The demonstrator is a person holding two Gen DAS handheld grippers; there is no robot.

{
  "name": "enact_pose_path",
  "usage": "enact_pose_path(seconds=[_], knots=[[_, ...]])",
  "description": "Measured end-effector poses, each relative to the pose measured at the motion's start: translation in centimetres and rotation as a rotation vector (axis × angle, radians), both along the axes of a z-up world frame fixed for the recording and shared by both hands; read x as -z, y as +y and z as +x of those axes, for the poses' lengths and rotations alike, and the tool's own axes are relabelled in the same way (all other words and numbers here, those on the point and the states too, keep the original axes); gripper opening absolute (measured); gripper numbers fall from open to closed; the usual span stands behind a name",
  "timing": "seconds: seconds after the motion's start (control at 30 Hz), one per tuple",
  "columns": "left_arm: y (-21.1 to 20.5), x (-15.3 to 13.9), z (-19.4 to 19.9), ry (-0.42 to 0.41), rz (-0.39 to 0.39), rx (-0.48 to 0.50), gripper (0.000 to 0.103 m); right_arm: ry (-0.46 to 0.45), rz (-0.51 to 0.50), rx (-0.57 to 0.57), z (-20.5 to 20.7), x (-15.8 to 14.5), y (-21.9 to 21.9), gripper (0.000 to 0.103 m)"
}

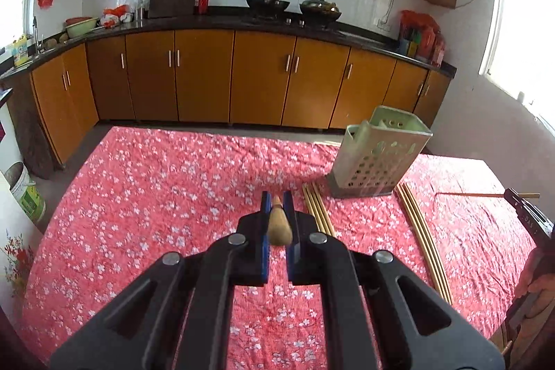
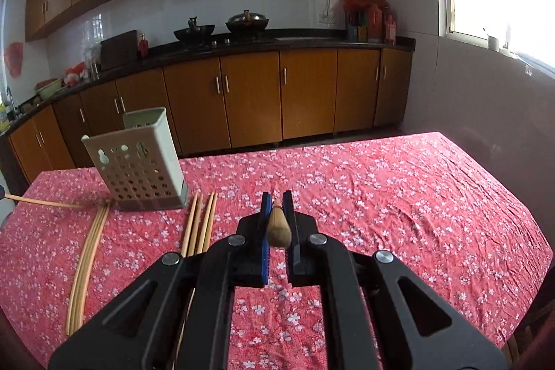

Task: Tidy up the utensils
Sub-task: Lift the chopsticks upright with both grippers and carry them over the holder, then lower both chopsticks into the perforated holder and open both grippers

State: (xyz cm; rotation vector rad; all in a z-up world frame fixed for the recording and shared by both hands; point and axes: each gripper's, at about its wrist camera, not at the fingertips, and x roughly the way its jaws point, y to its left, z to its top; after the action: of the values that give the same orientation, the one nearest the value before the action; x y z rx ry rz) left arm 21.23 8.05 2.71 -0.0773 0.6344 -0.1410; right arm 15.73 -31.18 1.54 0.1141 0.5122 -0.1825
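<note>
A single chopstick is clamped in each hand-held gripper above the flowered red tablecloth (image 1: 156, 182), with the perforated green utensil holder (image 1: 376, 158) standing upright on it as the landmark for everything else. The left gripper (image 1: 276, 201) is seen with its blue pads closed narrowly on the butt end of a wooden chopstick (image 1: 279, 224), held clear of the cloth and to the near left of the holder. The right gripper (image 2: 276, 201) is likewise pinched tight on its own chopstick (image 2: 278, 226), to the near right of the holder; from the left wrist view that stick is seen jutting sideways at the frame's right edge. Two loose bundles are left lying on the cloth at the holder's foot: one set of chopsticks (image 1: 317, 208) just in front of its near left corner, another set (image 1: 421, 231) trailing away from its near right corner.

The step in hand is judged to be the carry, both sticks having been picked up but neither yet delivered. For the next move, each stick would need to be tipped upright over the holder's open top and released inside, one gripper at a time so that a clash above the narrow opening is avoided.
</note>
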Motion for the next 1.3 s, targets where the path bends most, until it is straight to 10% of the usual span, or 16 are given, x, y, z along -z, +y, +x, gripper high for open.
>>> enact_pose_path(seconds=[0.47,0.77,1.3], knots=[[-1.1,-8.6,3.2,-0.146,0.035,-0.008,0.008,-0.157,0.002,-0.051,3.3,-8.5,0.3,0.007],[-5.3,-16.3,4.3,-0.248,-0.066,0.105,0.008,-0.290,0.193,-0.244,4.3,-16.2,1.5,0.007],[-12.4,-9.3,10.9,-0.069,-0.019,0.152,0.008,0.002,0.165,-0.293,11.1,-10.8,5.7,0.007]])
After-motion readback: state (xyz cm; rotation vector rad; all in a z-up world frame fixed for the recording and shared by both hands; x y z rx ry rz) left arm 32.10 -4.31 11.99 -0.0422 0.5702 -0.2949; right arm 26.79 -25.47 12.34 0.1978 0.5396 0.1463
